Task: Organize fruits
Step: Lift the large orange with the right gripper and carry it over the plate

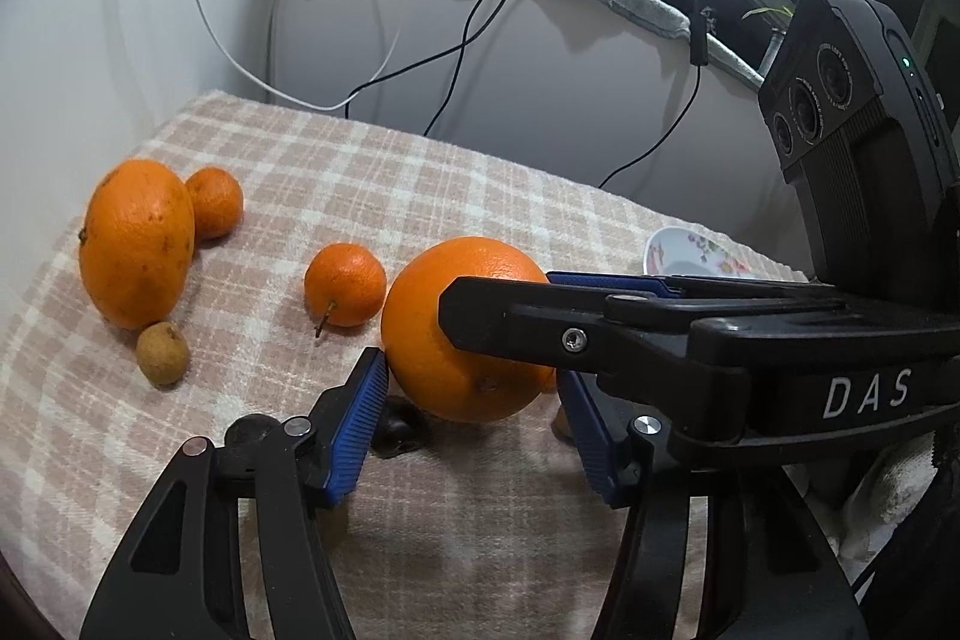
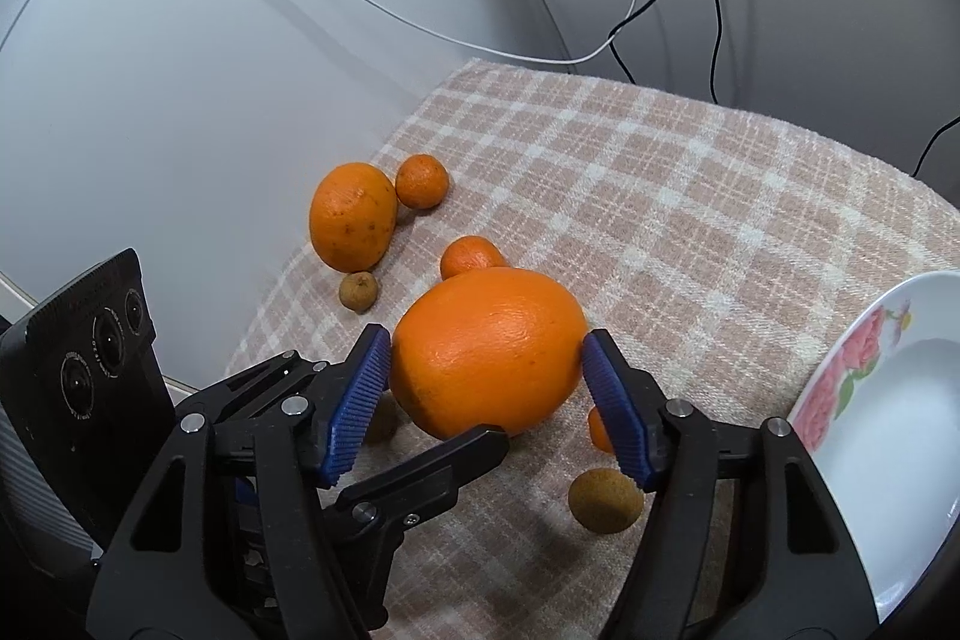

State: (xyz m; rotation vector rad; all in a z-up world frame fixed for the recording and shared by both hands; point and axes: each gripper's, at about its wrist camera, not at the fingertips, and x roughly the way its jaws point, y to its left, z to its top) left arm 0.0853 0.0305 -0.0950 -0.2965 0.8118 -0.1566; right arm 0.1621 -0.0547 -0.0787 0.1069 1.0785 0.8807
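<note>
**Fingers of both grippers bracket one orange**

Fingers of the right gripper touch the big orange on both sides on the table. Left gripper stands spread around it, its pads apart from the peel. Beyond that orange lies a mandarin.

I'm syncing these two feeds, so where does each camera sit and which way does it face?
Left wrist: sits on the left gripper, looking along its blue-padded fingers at the big orange; the right gripper crosses from the right.
Right wrist: sits on the right gripper, its fingers flanking the same orange, the floral plate at right; a left finger shows below.
Shared: the orange and the checked cloth.
</note>
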